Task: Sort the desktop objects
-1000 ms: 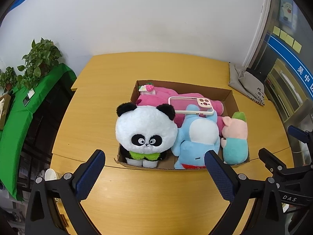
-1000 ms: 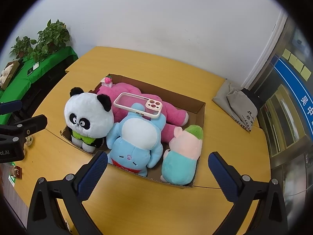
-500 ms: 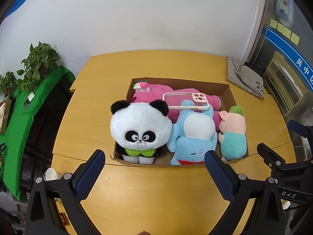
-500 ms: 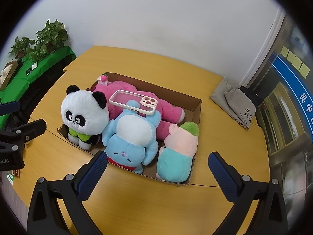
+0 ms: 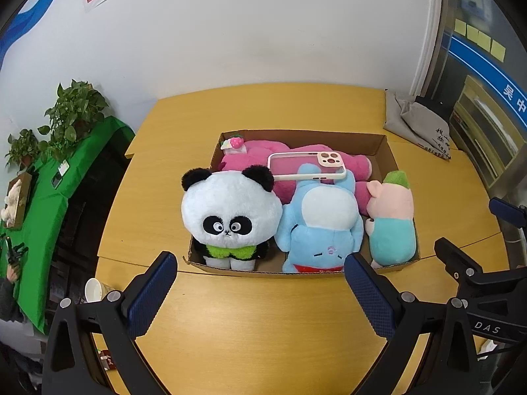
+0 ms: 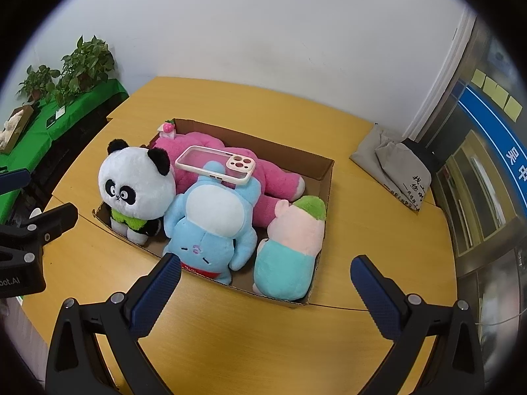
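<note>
Box [image 5: 385,151]: I see it mid-table, holding panda [image 5: 230,210], blue plush [image 5: 321,227], pink plush [image 5: 253,161].
Phone case [image 5: 306,166]: atop the plush pile.
Left gripper [image 5: 260,293]: spread wide, empty.
Right gripper [image 6: 265,291]: wide, empty.
Cup [image 5: 93,290]: possibly paper, at left table edge.

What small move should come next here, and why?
Probably ease the right hand-held gripper forward and up toward the phone case. Both grippers are open and empty, short of the cardboard box, and the case lies loose on the plush toys, the one non-toy there.
</note>
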### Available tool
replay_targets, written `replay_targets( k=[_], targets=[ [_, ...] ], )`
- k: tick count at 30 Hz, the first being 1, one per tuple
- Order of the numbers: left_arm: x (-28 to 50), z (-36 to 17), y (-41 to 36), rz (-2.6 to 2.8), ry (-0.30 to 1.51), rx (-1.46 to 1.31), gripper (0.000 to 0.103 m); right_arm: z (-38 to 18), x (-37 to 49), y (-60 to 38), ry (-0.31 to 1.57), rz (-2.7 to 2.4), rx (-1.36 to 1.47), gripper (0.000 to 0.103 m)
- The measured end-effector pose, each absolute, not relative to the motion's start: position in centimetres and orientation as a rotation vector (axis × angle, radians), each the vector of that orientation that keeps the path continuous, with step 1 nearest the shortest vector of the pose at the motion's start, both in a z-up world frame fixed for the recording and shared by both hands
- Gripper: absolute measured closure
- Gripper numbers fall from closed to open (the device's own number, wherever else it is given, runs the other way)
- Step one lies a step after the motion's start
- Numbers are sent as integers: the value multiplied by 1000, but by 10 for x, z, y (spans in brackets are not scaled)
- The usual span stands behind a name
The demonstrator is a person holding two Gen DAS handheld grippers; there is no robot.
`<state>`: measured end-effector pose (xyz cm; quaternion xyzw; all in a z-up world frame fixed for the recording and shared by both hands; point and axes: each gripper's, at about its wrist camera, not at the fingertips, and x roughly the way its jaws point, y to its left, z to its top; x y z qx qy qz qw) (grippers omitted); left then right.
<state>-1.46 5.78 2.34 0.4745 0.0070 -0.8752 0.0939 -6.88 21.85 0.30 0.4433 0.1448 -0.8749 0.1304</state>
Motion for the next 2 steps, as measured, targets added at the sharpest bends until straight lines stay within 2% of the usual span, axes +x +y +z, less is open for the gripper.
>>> replay_targets(
  k=[2],
  targets=[
    [-14,23,61,-2594,34,1419,0,3,-69,222,415,-2543,1285,0]
  ],
)
